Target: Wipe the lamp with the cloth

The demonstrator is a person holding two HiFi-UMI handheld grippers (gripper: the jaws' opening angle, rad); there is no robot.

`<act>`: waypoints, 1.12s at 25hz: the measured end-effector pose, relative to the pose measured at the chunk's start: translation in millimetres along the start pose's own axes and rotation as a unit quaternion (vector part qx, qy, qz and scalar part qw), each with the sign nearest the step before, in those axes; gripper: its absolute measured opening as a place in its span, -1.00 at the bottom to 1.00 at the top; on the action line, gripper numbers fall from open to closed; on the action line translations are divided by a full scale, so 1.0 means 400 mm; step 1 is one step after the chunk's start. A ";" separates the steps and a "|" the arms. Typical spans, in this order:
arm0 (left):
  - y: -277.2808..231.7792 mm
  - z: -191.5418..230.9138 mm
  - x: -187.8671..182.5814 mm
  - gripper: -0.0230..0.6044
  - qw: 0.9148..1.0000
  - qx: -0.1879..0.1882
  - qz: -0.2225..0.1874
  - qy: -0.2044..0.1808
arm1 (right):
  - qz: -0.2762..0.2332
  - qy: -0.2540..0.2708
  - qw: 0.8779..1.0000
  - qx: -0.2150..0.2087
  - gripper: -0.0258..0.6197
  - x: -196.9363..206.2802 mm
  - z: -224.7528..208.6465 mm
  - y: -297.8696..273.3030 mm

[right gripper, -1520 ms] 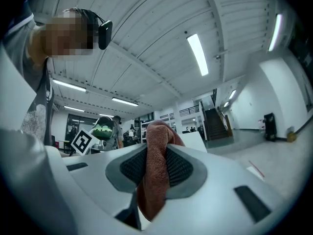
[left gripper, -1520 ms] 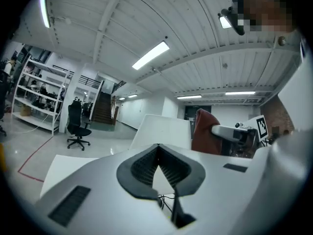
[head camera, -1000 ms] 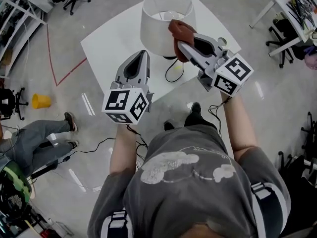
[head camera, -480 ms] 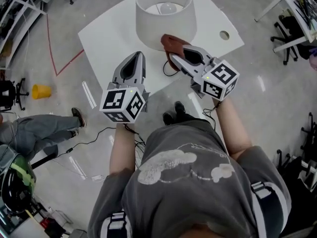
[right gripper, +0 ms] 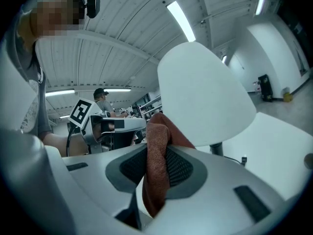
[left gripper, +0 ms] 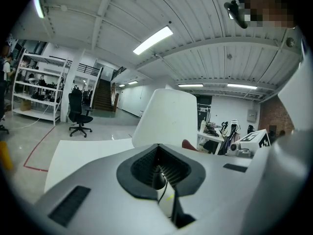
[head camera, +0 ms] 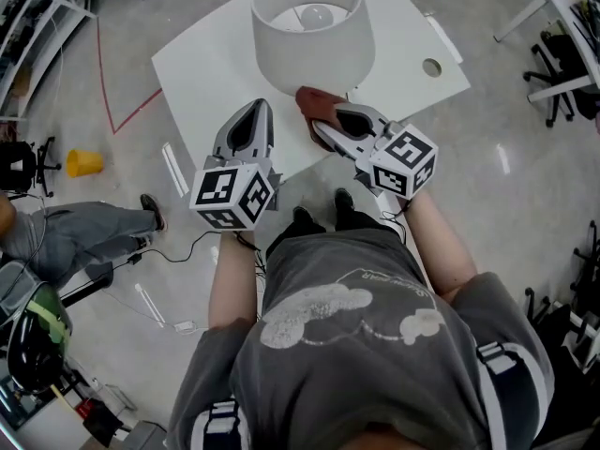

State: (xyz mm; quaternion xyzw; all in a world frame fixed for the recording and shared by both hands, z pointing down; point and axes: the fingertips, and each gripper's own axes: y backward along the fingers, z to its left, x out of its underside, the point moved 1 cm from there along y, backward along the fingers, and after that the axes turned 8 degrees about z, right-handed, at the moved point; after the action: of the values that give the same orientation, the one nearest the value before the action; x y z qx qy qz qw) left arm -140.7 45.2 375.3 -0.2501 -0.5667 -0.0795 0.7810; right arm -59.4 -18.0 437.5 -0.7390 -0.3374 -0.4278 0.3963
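a white square tabletop (head camera: 206,73) stands on a grey polished floor (head camera: 525,195), turned corner-on to the person in a grey printed t-shirt (head camera: 347,345) who stands at its near edge with a gripper in each hand. on the table stands a lamp with a wide white drum shade (head camera: 312,36), its bulb visible from above through the open top; the gripper views show the same shade (left gripper: 166,116) (right gripper: 205,102) rising close ahead of both tools. the right gripper (head camera: 319,120), grey with a black-and-white marker cube at its rear, reaches toward the near, lower rim of the shade, and its jaws are clamped on a rust-brown woven cloth (head camera: 309,99). from that gripper's own camera the cloth (right gripper: 156,170) hangs folded between the closed pads and rises in front of the shade's lower edge; whether it touches the shade cannot be told. the left gripper (head camera: 261,106), of the same make, is held just left of the right one, over the table's near edge and short of the lamp, its jaws pressed together on nothing (left gripper: 159,153). a second person in grey trousers (head camera: 75,237) sits at the left of the room, near a yellow cup (head camera: 82,163) on the floor. a small round hole (head camera: 431,67) marks the table's right corner.
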 end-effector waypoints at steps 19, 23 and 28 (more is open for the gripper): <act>0.017 0.129 -0.213 -0.90 0.978 0.189 -0.050 -0.076 | -0.156 0.067 0.973 0.158 -0.65 -0.318 0.162 -0.052; 0.018 0.153 -0.234 -0.90 0.970 0.225 -0.049 -0.080 | -0.183 0.060 0.955 0.223 -0.65 -0.363 0.140 -0.044; 0.011 0.172 -0.238 -0.90 0.963 0.255 -0.040 -0.081 | -0.215 0.045 0.937 0.271 -0.65 -0.389 0.107 -0.043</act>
State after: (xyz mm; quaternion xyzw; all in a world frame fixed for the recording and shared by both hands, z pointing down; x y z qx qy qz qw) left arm -230.1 67.0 302.2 -0.0255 -0.6389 0.0566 0.7668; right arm -121.4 2.4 288.9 -0.4938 -0.5728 -0.4280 0.4950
